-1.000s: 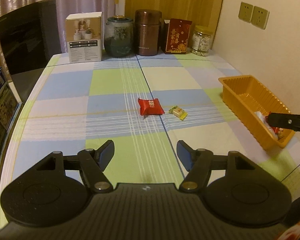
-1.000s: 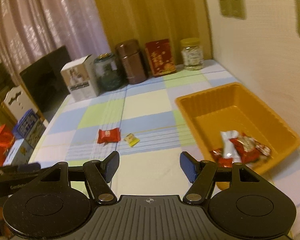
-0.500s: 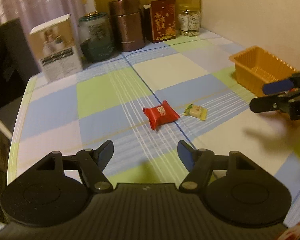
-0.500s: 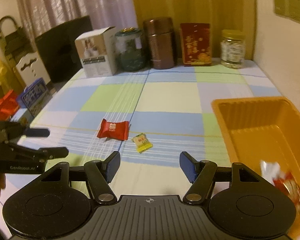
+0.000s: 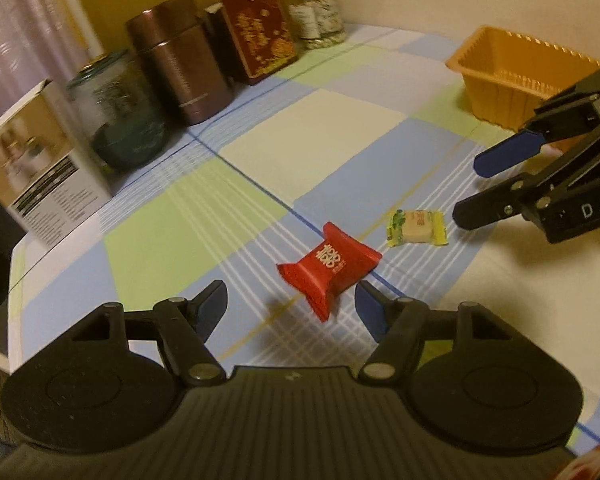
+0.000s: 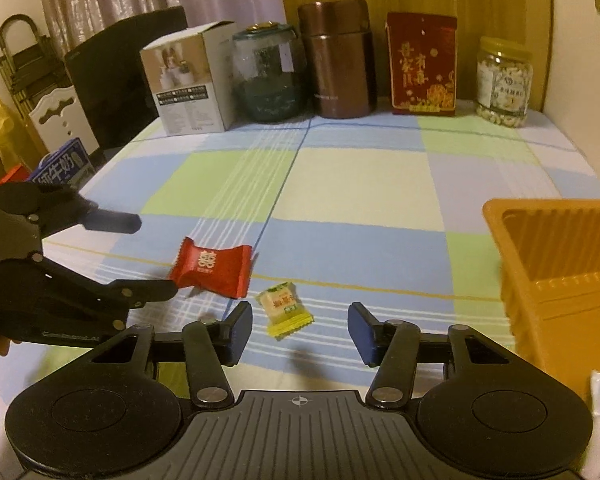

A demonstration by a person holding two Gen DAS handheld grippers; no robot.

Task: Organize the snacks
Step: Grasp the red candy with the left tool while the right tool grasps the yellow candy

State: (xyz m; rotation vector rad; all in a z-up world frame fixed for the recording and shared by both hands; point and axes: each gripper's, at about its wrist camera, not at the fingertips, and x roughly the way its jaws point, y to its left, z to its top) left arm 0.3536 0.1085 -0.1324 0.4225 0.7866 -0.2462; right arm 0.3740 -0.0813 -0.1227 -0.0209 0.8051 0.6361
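Observation:
A red candy (image 5: pixel 330 266) lies on the checked tablecloth just ahead of my left gripper (image 5: pixel 291 304), which stands open with its right fingertip close to the wrapper. Beside it lies a small yellow candy (image 5: pixel 416 227). In the right wrist view the yellow candy (image 6: pixel 284 310) sits between the fingers of my right gripper (image 6: pixel 300 322), nearer the left pad; the jaws are closing and no pad presses on it. The left gripper (image 6: pixel 148 256) brackets the red candy (image 6: pixel 212 266) from the left. The orange tray (image 6: pixel 548 248) stands at the right, a white wrapper at its near corner.
Along the back stand a white box (image 6: pixel 188 84), a green glass jar (image 6: pixel 268 72), a brown canister (image 6: pixel 340 60), a red packet (image 6: pixel 422 64) and a nut jar (image 6: pixel 504 82). A black chair (image 6: pixel 120 76) is past the table's left edge. A wall runs along the right.
Both grippers have come down and closer to the two candies. The left one rolled and now reaches the red candy. The right one's jaws have narrowed around the yellow candy.

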